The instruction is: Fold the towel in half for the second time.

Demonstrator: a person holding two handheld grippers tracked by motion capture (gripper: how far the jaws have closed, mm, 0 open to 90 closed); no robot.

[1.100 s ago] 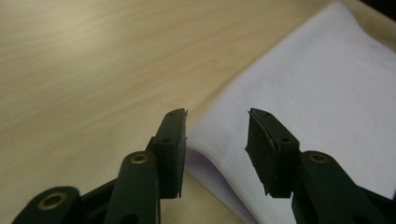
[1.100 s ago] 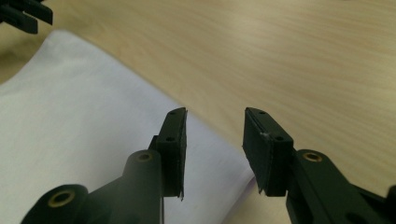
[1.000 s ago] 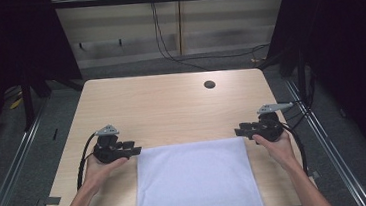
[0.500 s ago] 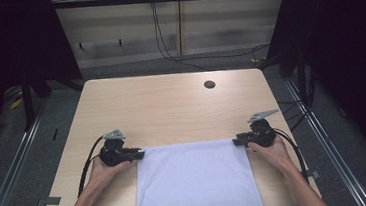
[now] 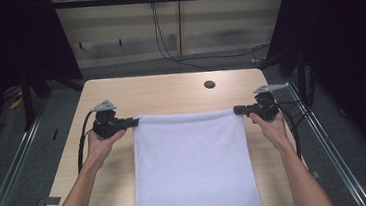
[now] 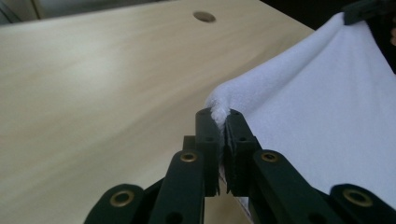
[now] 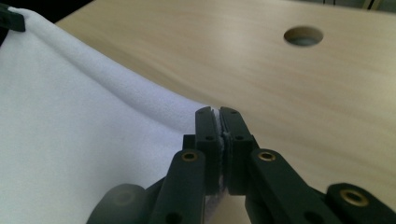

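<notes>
Two grippers point(image 5: 133, 121) point(image 5: 237, 111) level, pinching towel point(image 5: 193, 167) corners

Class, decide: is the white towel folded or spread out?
Spread out: the white towel lies as one flat sheet, its far corners pinched by the left gripper and right gripper.

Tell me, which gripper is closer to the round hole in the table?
Right. The right gripper sits just below and right of the hole; the left gripper is farther, across the towel.
</notes>
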